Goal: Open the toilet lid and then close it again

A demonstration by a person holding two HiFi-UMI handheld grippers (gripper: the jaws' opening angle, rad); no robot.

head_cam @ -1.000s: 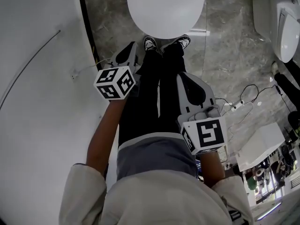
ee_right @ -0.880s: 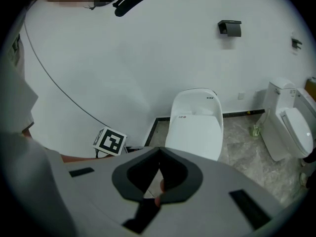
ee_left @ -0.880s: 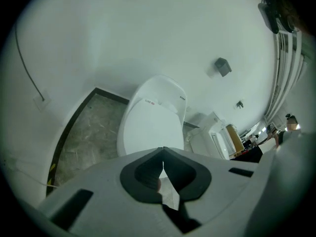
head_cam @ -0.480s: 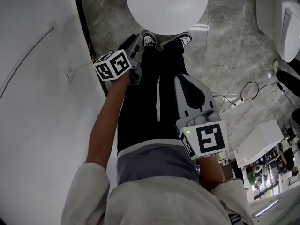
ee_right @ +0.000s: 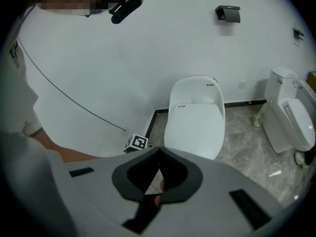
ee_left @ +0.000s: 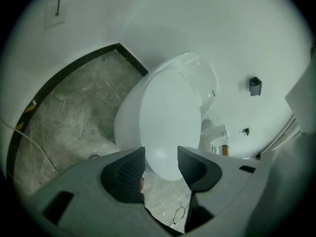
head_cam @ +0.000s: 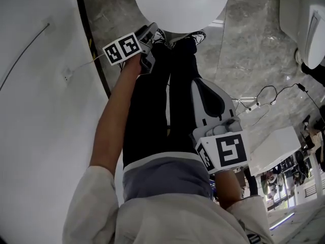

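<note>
Found the toilet lid (ee_left: 168, 117) down flat on the bowl at the far end of the marble floor (head_cam: 244, 44), just beyond the shoes (head_cam: 197, 34). The left gripper (ee_left: 161, 163) was tipped down at the lid's near rim, jaws just opened wide and framing that rim without pressing on it, presumably to catch the edge for lifting. Held the right gripper (ee_right: 159, 152) back near the body, jaws closed on nothing and likely idle; noted curved white wall (head_cam: 40, 111) close on the left, second toilet (ee_right: 289, 117) and loose cables (head_cam: 264, 91) well to the right, no obstacle seen between claw and lid.
</note>
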